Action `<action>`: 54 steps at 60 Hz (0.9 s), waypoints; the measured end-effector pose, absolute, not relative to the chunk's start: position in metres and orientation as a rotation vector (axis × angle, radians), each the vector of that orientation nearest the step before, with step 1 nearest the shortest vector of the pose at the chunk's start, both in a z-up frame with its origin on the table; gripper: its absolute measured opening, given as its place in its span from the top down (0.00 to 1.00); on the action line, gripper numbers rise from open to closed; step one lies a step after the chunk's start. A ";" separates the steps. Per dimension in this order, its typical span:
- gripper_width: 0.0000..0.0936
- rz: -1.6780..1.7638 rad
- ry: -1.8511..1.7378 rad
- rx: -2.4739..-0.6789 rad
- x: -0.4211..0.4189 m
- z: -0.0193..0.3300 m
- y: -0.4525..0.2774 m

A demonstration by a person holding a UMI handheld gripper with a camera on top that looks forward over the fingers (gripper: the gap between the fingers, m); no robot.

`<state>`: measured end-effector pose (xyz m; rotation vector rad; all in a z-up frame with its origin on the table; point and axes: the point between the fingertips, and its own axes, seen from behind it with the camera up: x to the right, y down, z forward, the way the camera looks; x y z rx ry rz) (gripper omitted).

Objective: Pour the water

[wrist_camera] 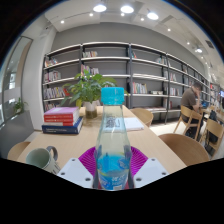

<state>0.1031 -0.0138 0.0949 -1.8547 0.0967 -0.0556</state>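
A clear plastic water bottle with a blue cap and a blue label stands upright between my fingers. My gripper is shut on the bottle: both magenta pads press on its sides at label height. The bottle is held above a light wooden table. A grey-green cup sits on the table to the left of the fingers, close by.
A stack of books and a potted plant stand on the table beyond the bottle, with papers near them. Wooden chairs stand at the right. A person sits far right. Bookshelves line the back wall.
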 end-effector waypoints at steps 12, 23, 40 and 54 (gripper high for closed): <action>0.43 -0.068 0.116 -1.844 0.100 0.096 -0.015; 0.16 -0.088 0.199 -1.958 0.104 0.081 -0.046; 0.16 -0.035 0.217 -2.161 0.038 0.058 -0.162; 0.15 0.017 0.144 -2.176 -0.045 0.114 -0.205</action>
